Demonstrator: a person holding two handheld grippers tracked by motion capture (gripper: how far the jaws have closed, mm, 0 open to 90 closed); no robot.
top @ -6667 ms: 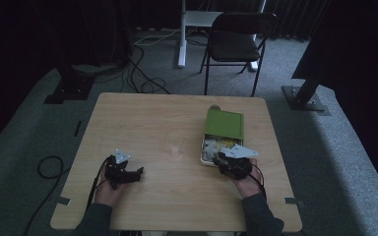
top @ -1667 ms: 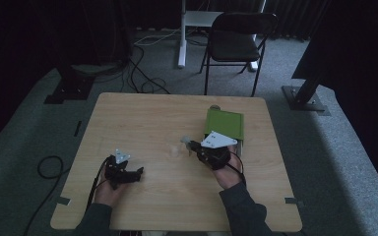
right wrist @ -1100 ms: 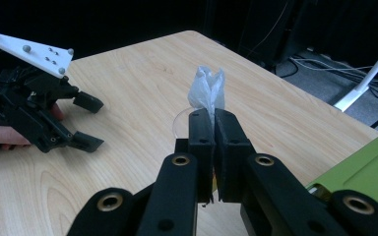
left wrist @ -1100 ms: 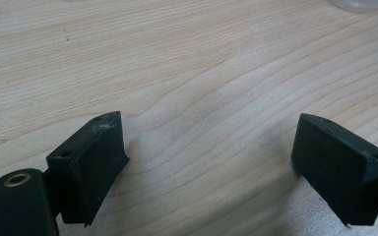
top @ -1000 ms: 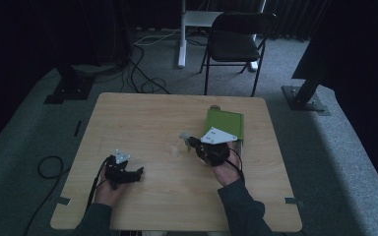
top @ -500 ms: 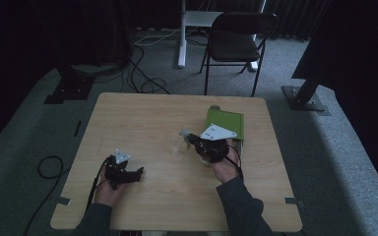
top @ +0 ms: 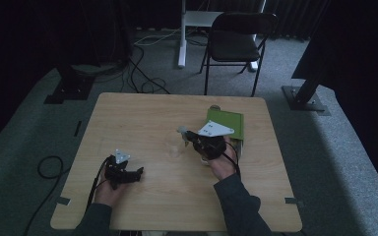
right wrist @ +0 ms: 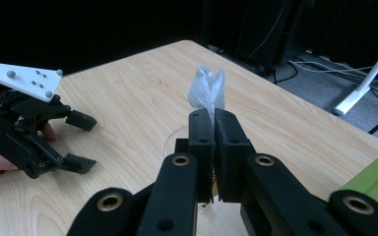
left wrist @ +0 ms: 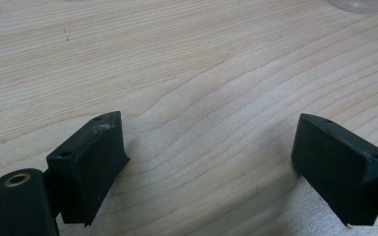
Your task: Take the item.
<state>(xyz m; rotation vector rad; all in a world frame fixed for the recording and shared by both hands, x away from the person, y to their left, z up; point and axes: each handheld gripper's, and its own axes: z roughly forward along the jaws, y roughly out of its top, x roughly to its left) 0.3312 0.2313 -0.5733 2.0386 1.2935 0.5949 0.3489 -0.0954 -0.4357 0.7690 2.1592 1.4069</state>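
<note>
Moved leftward from the green box [top: 225,127] toward the middle of the desk [top: 142,113]: right hand-held gripper [top: 183,133], carrying a small white wad of tissue or thin plastic [right wrist: 206,90]. Left hand-held gripper [top: 139,172] unchanged, resting low at the near left of the desk.

Right jaws pressed fully together, pinching the white wad by its lower end; crumpled top poking out just above the jaw tips, seen in the right gripper view. Left jaws spread wide over bare wood grain, nothing between them, seen in the left gripper view.

Clear glass [top: 173,145] standing on the desk just left of and below the right jaws; rim faintly visible in the right gripper view beneath the jaw tips [right wrist: 179,135]. Wad held in the air, near the glass and slightly above it, apparently not yet inside; exact overlap hard to tell in the dim light.

Handling, as a judgement: wad very light, soft and crushable, no risk of breaking, likely to cling to the pads or drift on release. Best gripped at a bunched fold, as now, with little force. Glass light, hard, smooth and tippable; worth avoiding any knock against the rim.
</note>
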